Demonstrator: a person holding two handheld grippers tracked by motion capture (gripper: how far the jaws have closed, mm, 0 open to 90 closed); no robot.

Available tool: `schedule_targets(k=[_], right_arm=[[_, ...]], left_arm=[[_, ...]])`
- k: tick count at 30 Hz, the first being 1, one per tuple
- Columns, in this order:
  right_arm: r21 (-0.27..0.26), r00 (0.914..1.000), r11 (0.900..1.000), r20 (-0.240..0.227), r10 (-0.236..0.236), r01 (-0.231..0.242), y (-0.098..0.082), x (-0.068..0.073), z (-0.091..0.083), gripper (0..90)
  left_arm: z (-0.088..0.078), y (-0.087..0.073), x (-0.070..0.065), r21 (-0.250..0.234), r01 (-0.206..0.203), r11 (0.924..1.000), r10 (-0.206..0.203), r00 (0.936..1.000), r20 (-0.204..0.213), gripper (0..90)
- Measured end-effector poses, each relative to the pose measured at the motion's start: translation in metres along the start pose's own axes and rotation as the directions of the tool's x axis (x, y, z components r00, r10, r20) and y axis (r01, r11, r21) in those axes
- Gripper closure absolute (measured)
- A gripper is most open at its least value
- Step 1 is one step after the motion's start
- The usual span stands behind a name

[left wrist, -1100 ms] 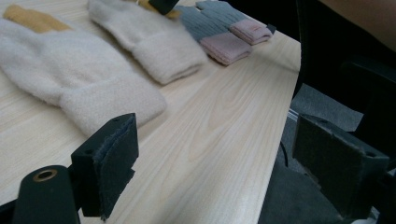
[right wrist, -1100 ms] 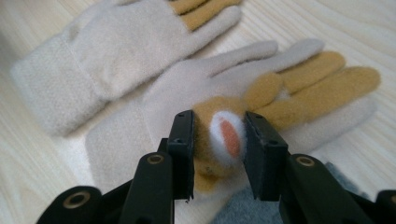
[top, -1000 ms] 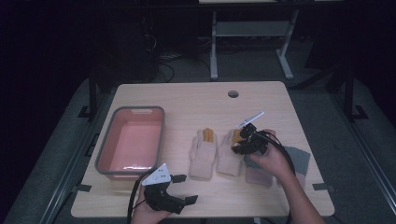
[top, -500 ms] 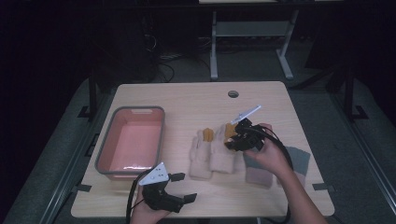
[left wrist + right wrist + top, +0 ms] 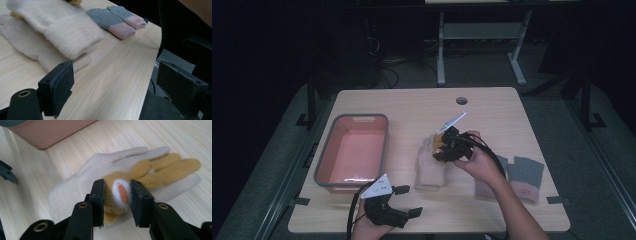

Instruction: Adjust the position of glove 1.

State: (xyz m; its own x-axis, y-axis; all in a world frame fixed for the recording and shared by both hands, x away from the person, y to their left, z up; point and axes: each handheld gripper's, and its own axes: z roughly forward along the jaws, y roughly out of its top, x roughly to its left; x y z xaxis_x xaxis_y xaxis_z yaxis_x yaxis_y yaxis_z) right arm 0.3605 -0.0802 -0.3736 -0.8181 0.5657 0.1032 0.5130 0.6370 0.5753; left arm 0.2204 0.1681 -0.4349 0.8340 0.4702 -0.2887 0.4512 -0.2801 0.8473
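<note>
My right gripper (image 5: 443, 148) (image 5: 117, 192) is shut on a cream glove with mustard-yellow fingers (image 5: 165, 166), pinching its mustard part beside a white and orange patch. It holds this glove over a second cream glove (image 5: 428, 172) (image 5: 100, 165) lying flat at the table's middle. From the left gripper view the held glove's fuzzy cuff (image 5: 65, 32) hangs just above the lower glove (image 5: 22, 47). At the near table edge my left gripper (image 5: 409, 201) (image 5: 120, 85) stands open with nothing between its pads.
A pink tray with a grey rim (image 5: 324, 160) (image 5: 50, 132) sits at the left of the wooden table (image 5: 412, 107). A pair of grey gloves with pink cuffs (image 5: 524, 172) (image 5: 117, 21) lies at the right, near the table's edge.
My right gripper has carried the mustard-fingered glove leftward and slightly up, from beside the other cream glove to over it. The left gripper has kept still.
</note>
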Motion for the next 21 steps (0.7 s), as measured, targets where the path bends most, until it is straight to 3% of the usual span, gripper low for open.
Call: schedule_targets(k=[10,21], right_arm=[[0.028,0.9998,1.0,-0.019,-0.011,0.012,0.007,0.003,0.025,65.6],[0.06,0.9987,0.998,-0.035,0.036,-0.034,-0.006,-0.004,0.041,63.6]], left_arm=[[0.0,0.0,0.001,-0.002,0.006,1.0,-0.006,1.0,-0.003,14.6],[0.001,0.0,0.002,0.006,-0.001,1.0,0.001,1.0,-0.004,14.7]])
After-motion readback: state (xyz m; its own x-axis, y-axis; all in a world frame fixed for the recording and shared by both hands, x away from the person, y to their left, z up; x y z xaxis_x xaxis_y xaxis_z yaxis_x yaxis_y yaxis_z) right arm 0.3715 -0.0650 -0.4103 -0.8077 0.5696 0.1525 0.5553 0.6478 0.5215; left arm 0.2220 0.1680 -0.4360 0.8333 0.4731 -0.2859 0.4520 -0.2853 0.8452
